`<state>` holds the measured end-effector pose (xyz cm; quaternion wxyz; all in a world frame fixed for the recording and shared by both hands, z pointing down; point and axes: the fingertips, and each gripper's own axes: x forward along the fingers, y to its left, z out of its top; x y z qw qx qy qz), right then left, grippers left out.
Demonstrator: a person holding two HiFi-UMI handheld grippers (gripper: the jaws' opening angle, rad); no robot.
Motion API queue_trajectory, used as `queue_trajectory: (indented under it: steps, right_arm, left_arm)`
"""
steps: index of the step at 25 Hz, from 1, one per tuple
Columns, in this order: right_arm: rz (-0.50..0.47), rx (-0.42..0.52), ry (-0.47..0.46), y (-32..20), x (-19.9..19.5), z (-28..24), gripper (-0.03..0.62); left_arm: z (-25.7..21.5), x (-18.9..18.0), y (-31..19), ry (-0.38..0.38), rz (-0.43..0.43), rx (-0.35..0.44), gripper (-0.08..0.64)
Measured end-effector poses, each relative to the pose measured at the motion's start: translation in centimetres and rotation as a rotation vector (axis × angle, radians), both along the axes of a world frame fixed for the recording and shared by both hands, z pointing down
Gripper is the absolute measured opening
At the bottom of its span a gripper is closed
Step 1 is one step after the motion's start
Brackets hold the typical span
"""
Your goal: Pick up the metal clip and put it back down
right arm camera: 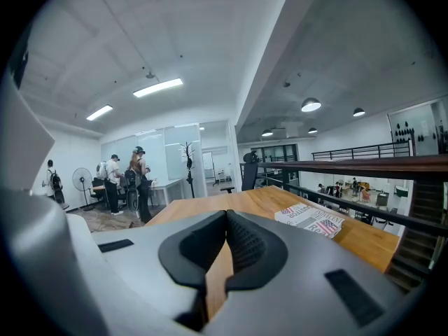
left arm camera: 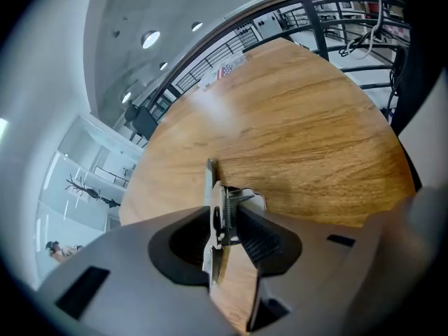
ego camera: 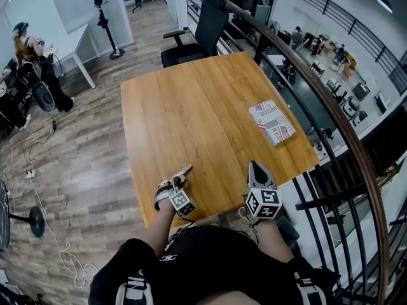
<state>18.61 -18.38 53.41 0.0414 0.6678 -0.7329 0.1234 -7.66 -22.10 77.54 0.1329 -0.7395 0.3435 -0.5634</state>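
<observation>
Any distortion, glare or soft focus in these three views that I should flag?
Head view: strong fisheye, the railing bows, the table is evenly lit and sharp. Left gripper view: black corners, a pale sheen on the table top, the metal clip close to the lens slightly soft. Right gripper view: bright ceiling lights, no motion blur.

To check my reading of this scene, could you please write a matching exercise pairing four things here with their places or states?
Things:
1. metal clip
2. right gripper
3. printed box
4. office chair

Places or states:
A. at the far edge of the table
B. jaws together, nothing between them
C. between the jaws of the left gripper
D. lying flat on the table, on the side by the railing

Pairs: 1-C; 2-B; 3-D; 4-A
</observation>
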Motion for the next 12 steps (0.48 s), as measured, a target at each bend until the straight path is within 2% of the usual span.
queue_trajectory:
  steps: [5,8,12]
  right_arm:
    - [-0.018,-0.003,-0.009,-0.5,-0.7,-0.1,0.017]
    - [-0.04,-0.002,-0.018,-0.9,-1.5,0.1,0.017]
    - [-0.084,-0.003,-0.03,-1.7,-3.0,0.0,0.017]
  left_arm:
    - [-0.1,0.4,-0.4,0.089,-0.032,-0.043,0.249]
    - [-1.0,0.6,0.0,0.164,-0.051,-0.086,0.25]
    - [-4.8,0.8,0.0,0.322,-0.088,-0.049,0.249]
